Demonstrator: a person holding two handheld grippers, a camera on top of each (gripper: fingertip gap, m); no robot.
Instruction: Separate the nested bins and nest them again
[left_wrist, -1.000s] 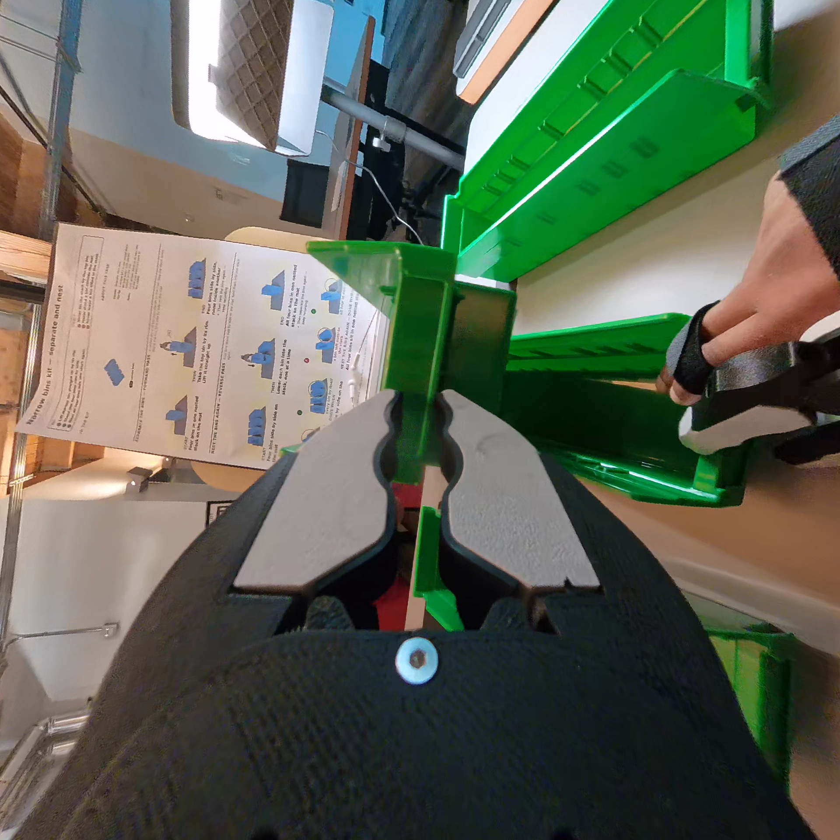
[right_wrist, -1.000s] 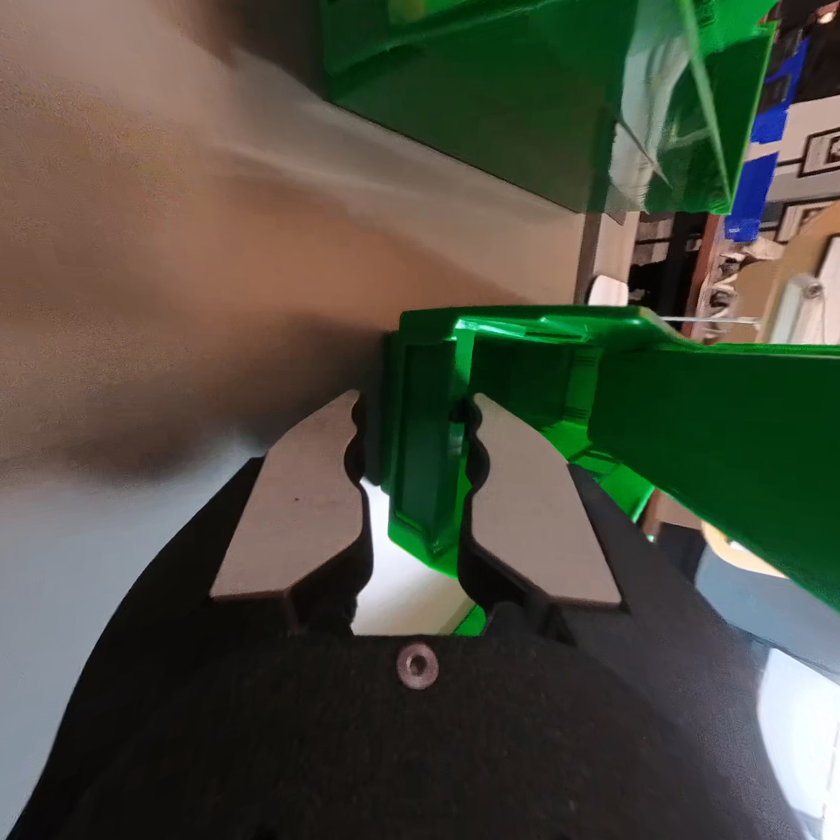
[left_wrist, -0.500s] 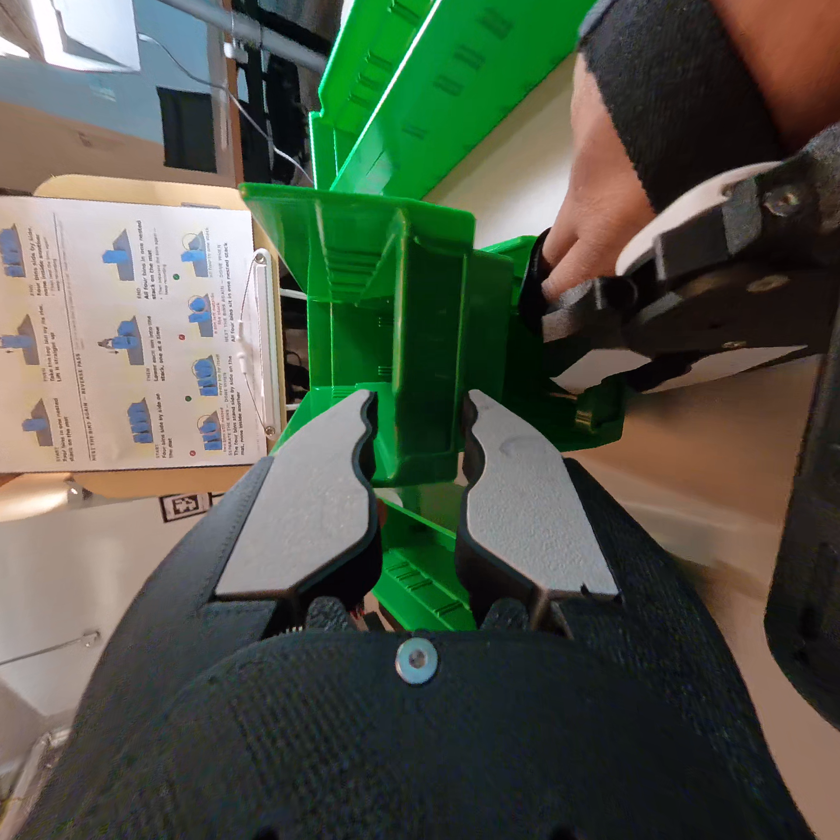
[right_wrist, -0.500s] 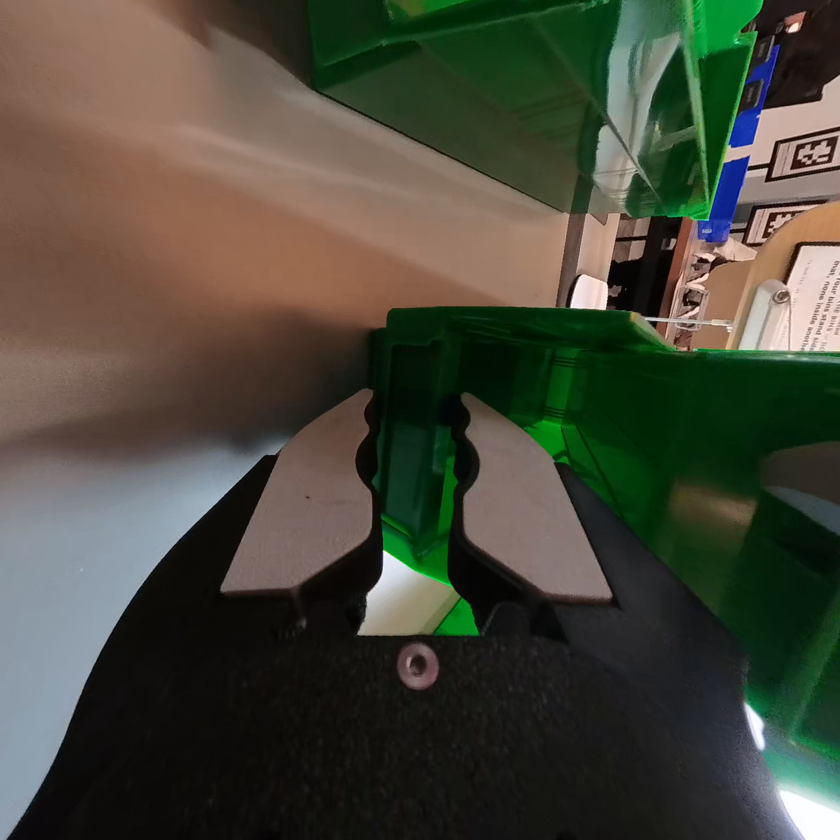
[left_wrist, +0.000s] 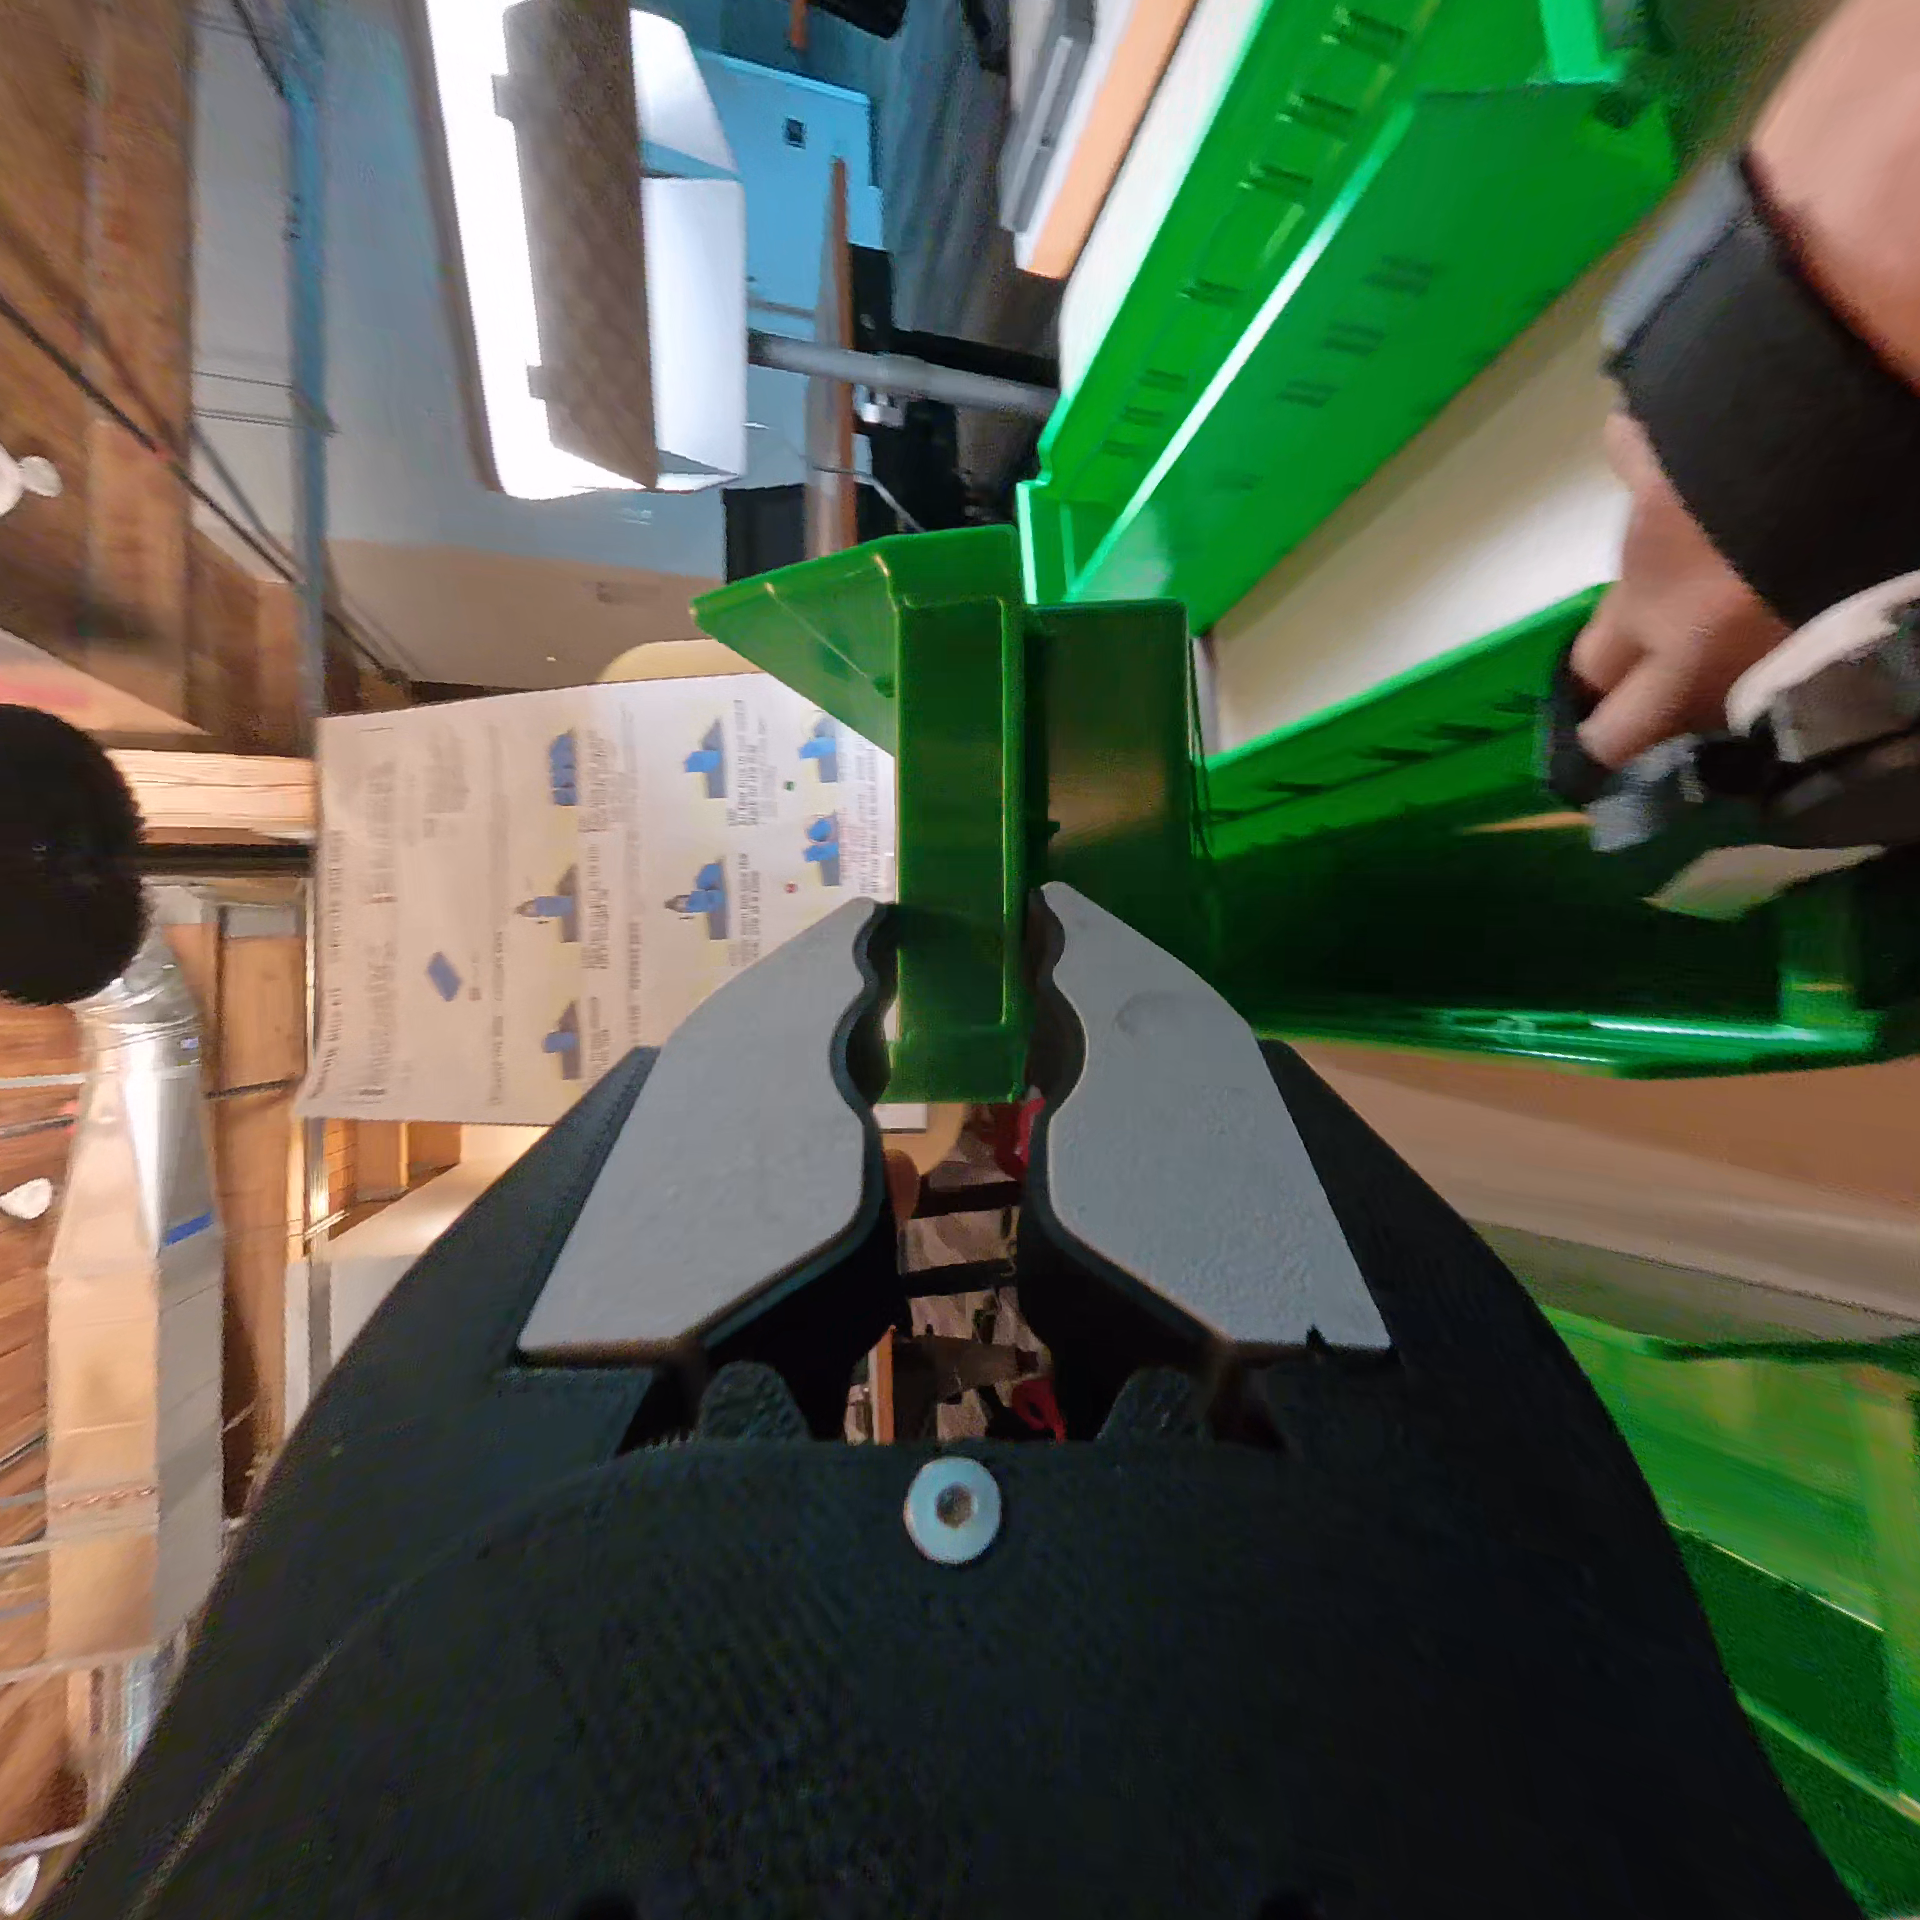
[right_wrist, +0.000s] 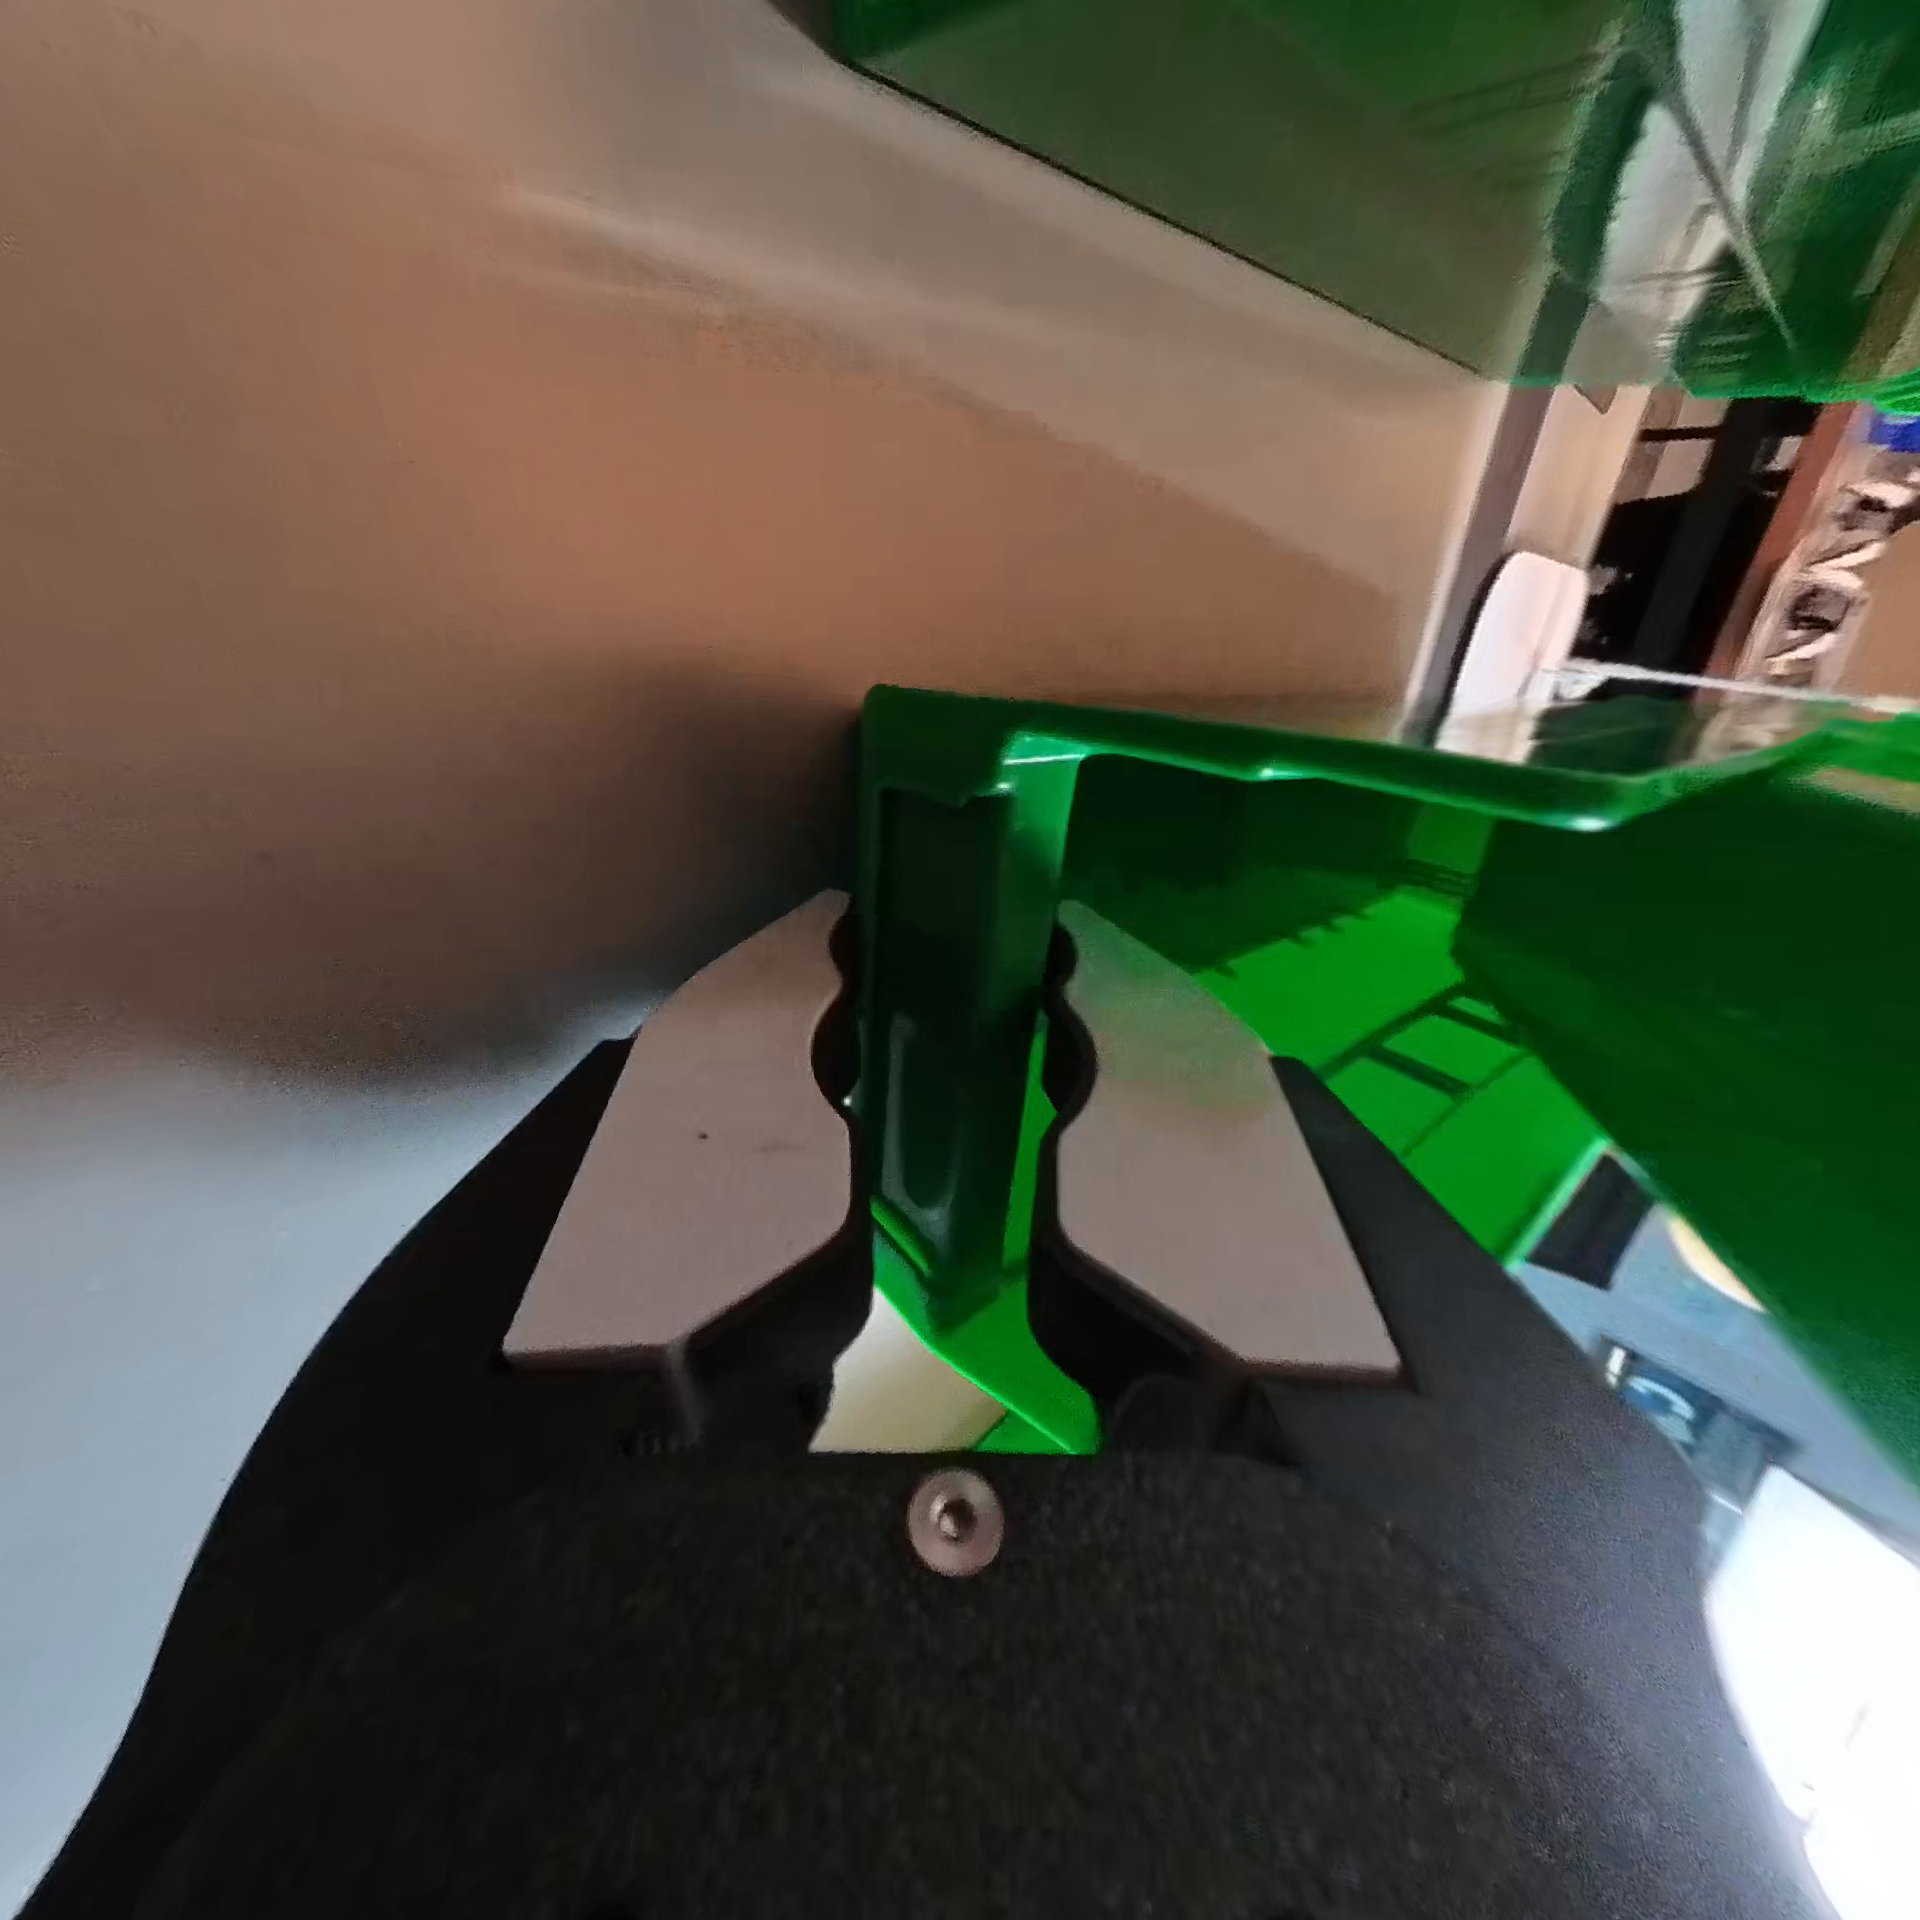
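Observation:
All the bins are bright green plastic. In the left wrist view my left gripper (left_wrist: 961, 914) is shut on the end wall of one green bin (left_wrist: 951, 748). A darker bin wall (left_wrist: 1112, 748) sits right behind it. A long bin (left_wrist: 1455, 935) runs from there to the right gripper (left_wrist: 1704, 790), which a hand holds at its far end. In the right wrist view my right gripper (right_wrist: 951, 925) is shut on the end wall of a bin (right_wrist: 935, 1039). Another bin body (right_wrist: 1683, 987) sits in it at the right.
A separate green bin (left_wrist: 1351, 260) lies on the beige table (right_wrist: 416, 520) beyond; it shows at the top of the right wrist view (right_wrist: 1351, 156). Another green bin (left_wrist: 1787, 1507) is at the lower right. An instruction poster (left_wrist: 582, 883) stands behind the table.
The left gripper has pulled away from the right one and now clamps a thinner end wall. The right gripper's fingers have closed in on its bin wall since one second ago.

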